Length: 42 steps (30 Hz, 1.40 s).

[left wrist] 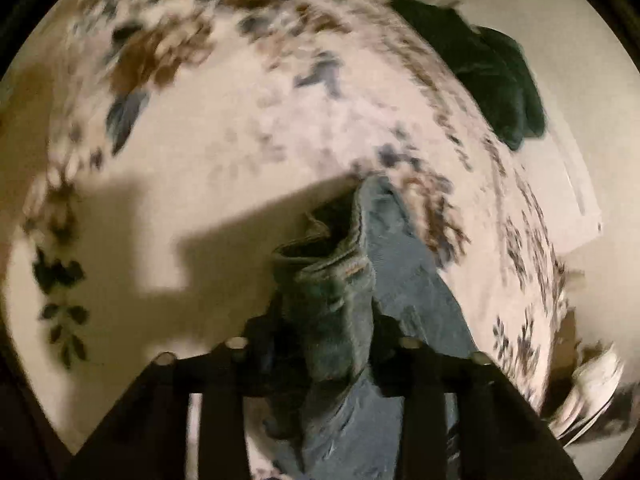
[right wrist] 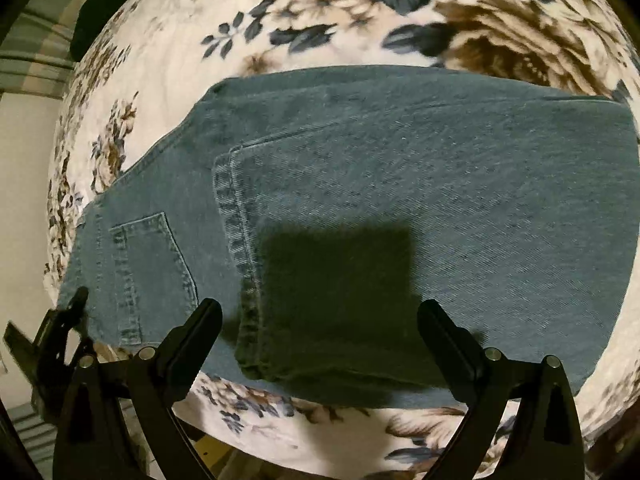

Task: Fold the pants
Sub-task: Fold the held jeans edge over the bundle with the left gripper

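Observation:
The blue denim pants (right wrist: pixel 400 184) lie folded lengthwise on the floral bedspread (right wrist: pixel 320 12), with a back pocket (right wrist: pixel 152 268) at the left and a leg hem laid over the middle. My right gripper (right wrist: pixel 320 320) is open and empty, just above the near edge of the pants. My left gripper (left wrist: pixel 324 328) is shut on a bunched waistband end of the pants (left wrist: pixel 332 280) and holds it lifted above the bedspread (left wrist: pixel 224 140). The left gripper also shows in the right wrist view (right wrist: pixel 60 328) at the pants' left end.
A dark green garment (left wrist: pixel 492 68) lies at the bed's far edge. Beyond the bed is a pale floor (left wrist: pixel 592 92). A striped cloth (right wrist: pixel 36 52) shows at the upper left in the right wrist view. A pale object (left wrist: pixel 596 380) sits at the lower right, blurred.

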### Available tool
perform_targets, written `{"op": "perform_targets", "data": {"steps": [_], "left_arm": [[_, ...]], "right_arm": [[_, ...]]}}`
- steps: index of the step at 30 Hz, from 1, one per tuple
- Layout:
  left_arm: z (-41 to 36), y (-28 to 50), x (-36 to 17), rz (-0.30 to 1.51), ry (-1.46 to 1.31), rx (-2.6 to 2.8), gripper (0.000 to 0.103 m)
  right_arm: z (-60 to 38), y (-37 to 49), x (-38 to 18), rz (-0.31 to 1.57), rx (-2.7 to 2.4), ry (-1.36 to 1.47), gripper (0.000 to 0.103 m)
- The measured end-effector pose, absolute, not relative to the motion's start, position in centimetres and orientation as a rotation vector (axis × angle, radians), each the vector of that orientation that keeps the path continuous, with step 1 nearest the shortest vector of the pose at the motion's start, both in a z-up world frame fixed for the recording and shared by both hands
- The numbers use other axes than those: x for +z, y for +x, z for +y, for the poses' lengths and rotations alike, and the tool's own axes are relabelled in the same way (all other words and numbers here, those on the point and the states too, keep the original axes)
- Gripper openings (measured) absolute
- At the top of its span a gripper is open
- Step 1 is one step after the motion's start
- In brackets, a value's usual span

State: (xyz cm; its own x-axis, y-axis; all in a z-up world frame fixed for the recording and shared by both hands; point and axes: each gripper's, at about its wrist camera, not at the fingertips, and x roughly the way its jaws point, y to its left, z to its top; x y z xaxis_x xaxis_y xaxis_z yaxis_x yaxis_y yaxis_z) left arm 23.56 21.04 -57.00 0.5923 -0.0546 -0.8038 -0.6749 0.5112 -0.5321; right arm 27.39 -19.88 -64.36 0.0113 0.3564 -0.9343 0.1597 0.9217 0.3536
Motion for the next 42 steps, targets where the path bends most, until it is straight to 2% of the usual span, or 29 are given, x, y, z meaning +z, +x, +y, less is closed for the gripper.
{"op": "perform_targets", "data": {"steps": [1, 4, 5, 6, 7, 13, 17, 20, 24, 28, 32, 35, 36, 38, 39, 40, 42], "left_arm": [[21.5, 24.0, -57.8, 0.876, -1.019, 0.427, 0.046], [23.4, 24.5, -60.6, 0.901, -1.114, 0.405, 0.047], [23.6, 24.7, -60.7, 0.895, -1.111, 0.402, 0.044], [23.3, 24.9, -60.1, 0.892, -1.07, 0.394, 0.036], [22.8, 24.9, -59.3, 0.887, -1.032, 0.385, 0.031], [17.3, 24.7, -50.4, 0.806, -0.816, 0.296, 0.028], [10.4, 24.9, -44.0, 0.772, -0.703, 0.167, 0.028], [3.8, 25.8, -41.9, 0.814, -0.607, 0.068, 0.027], [-5.5, 27.4, -43.7, 0.938, -0.568, -0.044, 0.027], [-14.0, 28.4, -49.4, 1.103, -0.519, -0.128, 0.026], [-17.7, 28.7, -54.8, 1.245, -0.43, -0.144, 0.026], [-18.8, 28.9, -55.4, 1.286, -0.349, -0.183, 0.029], [-18.8, 28.8, -54.9, 1.296, -0.347, -0.194, 0.033], [-18.4, 29.5, -53.7, 1.331, -0.39, -0.247, 0.056], [-17.8, 29.5, -53.3, 1.335, -0.438, -0.277, 0.082], [-17.1, 29.4, -52.7, 1.333, -0.486, -0.295, 0.1], [-15.4, 29.5, -51.0, 1.329, -0.559, -0.305, 0.101]], "right_arm": [[-20.0, 27.5, -64.6, 1.569, 0.162, 0.415, 0.1], [-20.4, 27.9, -65.2, 1.579, 0.173, 0.436, 0.1], [-20.7, 28.1, -65.4, 1.578, 0.174, 0.446, 0.1], [-21.0, 28.1, -65.5, 1.577, 0.175, 0.454, 0.1], [-21.3, 28.2, -65.6, 1.575, 0.177, 0.465, 0.1], [-24.1, 28.2, -65.0, 1.54, 0.168, 0.52, 0.1], [-27.0, 28.0, -64.1, 1.51, 0.145, 0.559, 0.1], [-29.8, 27.6, -63.1, 1.479, 0.102, 0.575, 0.099], [-34.1, 26.4, -61.2, 1.426, 0.005, 0.566, 0.099], [-39.0, 24.9, -60.3, 1.404, -0.09, 0.548, 0.099], [-43.2, 23.3, -61.0, 1.431, -0.145, 0.534, 0.099], [-44.6, 23.0, -61.3, 1.446, -0.134, 0.562, 0.099], [-44.8, 22.9, -61.1, 1.444, -0.116, 0.579, 0.099], [-45.2, 23.2, -60.5, 1.428, -0.05, 0.635, 0.099], [-45.3, 23.5, -60.2, 1.419, -0.019, 0.661, 0.099], [-45.2, 23.8, -59.9, 1.408, 0.021, 0.69, 0.099], [-44.9, 24.7, -59.4, 1.388, 0.107, 0.74, 0.099]]}}
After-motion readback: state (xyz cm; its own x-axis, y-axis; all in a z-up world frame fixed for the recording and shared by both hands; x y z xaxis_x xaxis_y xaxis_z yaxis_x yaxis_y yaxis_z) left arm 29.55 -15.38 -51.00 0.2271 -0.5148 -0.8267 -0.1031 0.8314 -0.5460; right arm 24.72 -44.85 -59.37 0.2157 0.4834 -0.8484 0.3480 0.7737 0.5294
